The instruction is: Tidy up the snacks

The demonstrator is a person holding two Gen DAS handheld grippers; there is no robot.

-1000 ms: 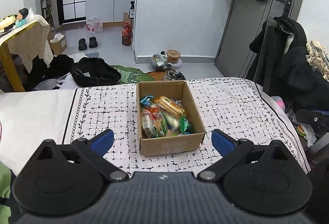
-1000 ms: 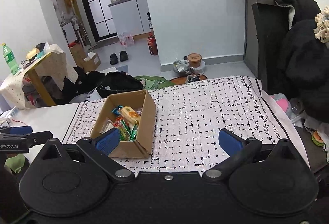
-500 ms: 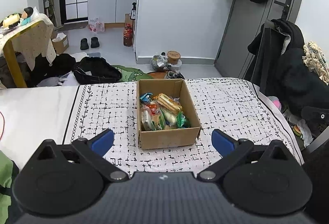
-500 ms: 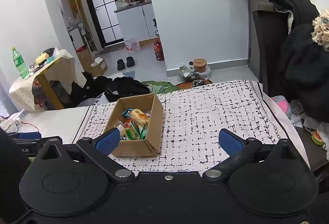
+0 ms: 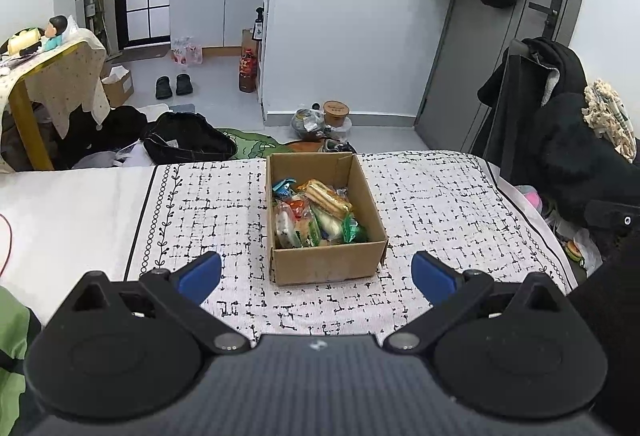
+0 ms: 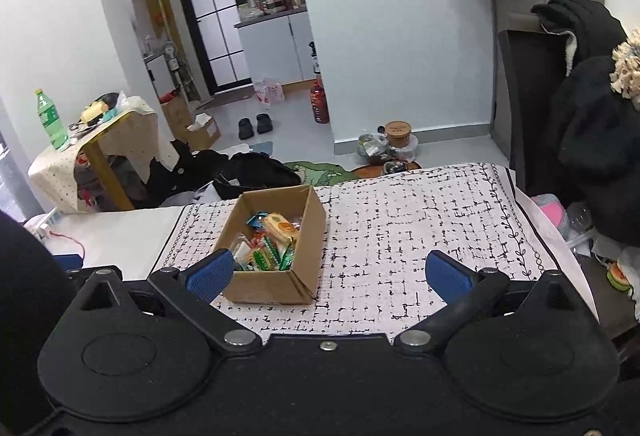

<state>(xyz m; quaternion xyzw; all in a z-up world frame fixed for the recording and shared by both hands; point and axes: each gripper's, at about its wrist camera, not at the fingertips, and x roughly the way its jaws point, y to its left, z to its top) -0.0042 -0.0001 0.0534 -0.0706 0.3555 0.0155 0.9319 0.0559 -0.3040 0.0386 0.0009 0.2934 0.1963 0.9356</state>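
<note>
An open cardboard box (image 5: 328, 264) stands on a black-and-white patterned cloth (image 5: 440, 203) and holds several wrapped snacks (image 5: 316, 211). My left gripper (image 5: 316, 274) is open and empty, held back from the box's near wall, fingers spread wider than the box. In the right wrist view the box (image 6: 276, 286) lies left of centre with the snacks (image 6: 270, 242) inside. My right gripper (image 6: 330, 274) is open and empty, its left fingertip (image 6: 210, 274) in front of the box's near left corner.
The cloth ends at a white surface (image 5: 60, 207) on the left. Beyond the far edge lie a black bag (image 5: 188, 139), shoes (image 5: 174, 85) and floor clutter. A chair with dark coats (image 5: 560, 139) stands at the right. A small table with a green bottle (image 6: 50, 119) is far left.
Both grippers have pulled back and up from the box, so it looks smaller and farther. Both stay open and empty; the box has not moved.
</note>
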